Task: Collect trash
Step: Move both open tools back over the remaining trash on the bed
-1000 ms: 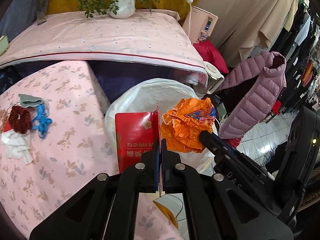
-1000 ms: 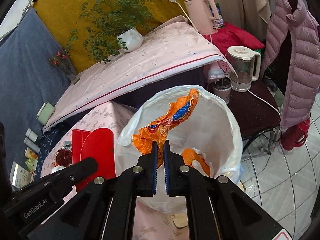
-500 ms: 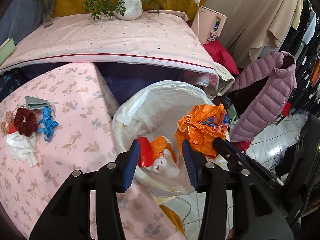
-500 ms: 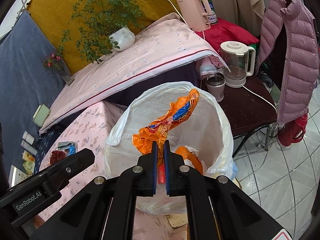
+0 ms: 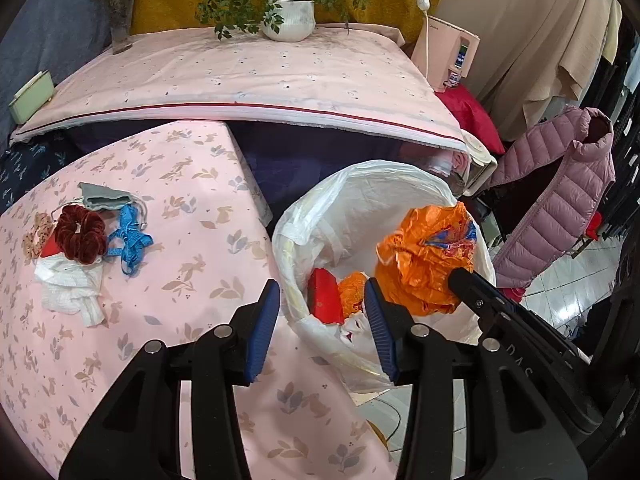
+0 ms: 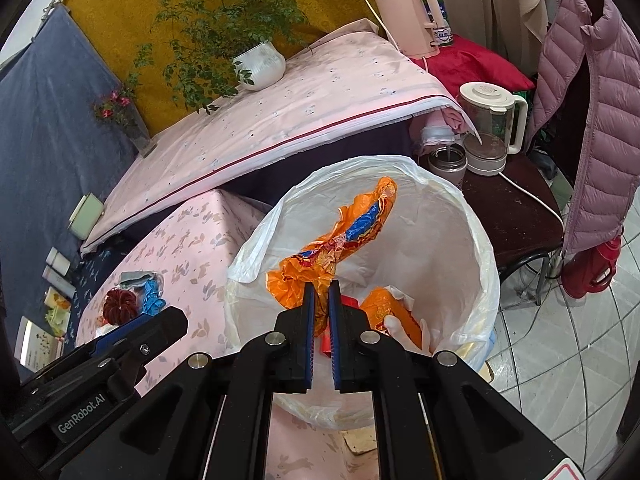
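A bin lined with a white plastic bag (image 5: 360, 196) (image 6: 472, 240) stands beside the pink table. Inside lie a red packet (image 5: 324, 296), orange trash (image 6: 384, 308) and white paper. My left gripper (image 5: 320, 316) is open and empty at the bin's near rim. My right gripper (image 6: 321, 300) is shut on an orange wrapper (image 6: 340, 240) (image 5: 428, 256) and holds it above the bin's opening. On the table at the left lie a dark red scrunchie (image 5: 79, 233), a blue ribbon (image 5: 130, 236), a grey cloth (image 5: 102, 199) and a white tissue (image 5: 72, 292).
The pink floral tablecloth (image 5: 192, 280) covers the near table. A higher pink-covered surface (image 5: 240, 76) behind holds a potted plant (image 5: 288, 20). A kettle (image 6: 488, 128) and a metal cup (image 6: 446, 160) sit on a dark stool beside the bin. A purple jacket (image 6: 592, 120) hangs at the right.
My left gripper opened and let go of the red packet, which dropped into the bin. My right gripper still holds the orange wrapper over the bin.
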`<state>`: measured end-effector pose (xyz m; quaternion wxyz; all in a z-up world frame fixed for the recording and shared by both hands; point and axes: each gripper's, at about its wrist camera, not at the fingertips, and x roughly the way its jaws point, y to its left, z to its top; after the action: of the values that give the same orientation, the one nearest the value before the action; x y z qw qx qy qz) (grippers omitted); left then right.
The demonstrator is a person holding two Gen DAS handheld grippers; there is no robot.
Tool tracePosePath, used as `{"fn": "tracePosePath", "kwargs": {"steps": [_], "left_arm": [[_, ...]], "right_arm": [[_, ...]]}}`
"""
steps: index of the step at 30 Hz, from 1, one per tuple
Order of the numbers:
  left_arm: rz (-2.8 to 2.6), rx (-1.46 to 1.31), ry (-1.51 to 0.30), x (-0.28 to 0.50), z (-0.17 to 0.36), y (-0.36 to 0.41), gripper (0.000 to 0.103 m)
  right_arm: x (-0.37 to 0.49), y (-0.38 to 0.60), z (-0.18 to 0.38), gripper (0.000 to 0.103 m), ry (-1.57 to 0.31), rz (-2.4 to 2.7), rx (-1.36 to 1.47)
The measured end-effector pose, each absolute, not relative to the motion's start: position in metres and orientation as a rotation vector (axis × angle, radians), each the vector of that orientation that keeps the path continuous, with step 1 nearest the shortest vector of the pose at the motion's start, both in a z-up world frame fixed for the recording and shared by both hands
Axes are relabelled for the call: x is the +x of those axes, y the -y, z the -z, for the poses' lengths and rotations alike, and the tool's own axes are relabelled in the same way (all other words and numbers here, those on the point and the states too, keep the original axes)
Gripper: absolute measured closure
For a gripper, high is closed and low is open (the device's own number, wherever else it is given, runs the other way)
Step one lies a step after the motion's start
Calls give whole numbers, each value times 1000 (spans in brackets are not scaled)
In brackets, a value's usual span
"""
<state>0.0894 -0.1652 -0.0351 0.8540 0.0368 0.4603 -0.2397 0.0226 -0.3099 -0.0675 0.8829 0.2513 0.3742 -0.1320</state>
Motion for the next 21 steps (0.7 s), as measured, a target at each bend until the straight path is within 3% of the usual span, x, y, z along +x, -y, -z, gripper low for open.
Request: {"fn": "tracePosePath", "kwargs": {"steps": [4, 7, 21], "left_arm": [[472, 72, -968, 91, 38, 156, 60], [416, 71, -961, 93, 41, 143, 50], [248, 5, -971, 98, 55, 65, 42]], "right_arm": [[25, 300, 64, 89, -775, 282, 485], [28, 290, 59, 80, -772, 271, 451], [42, 230, 51, 66, -800, 173, 371]]}}
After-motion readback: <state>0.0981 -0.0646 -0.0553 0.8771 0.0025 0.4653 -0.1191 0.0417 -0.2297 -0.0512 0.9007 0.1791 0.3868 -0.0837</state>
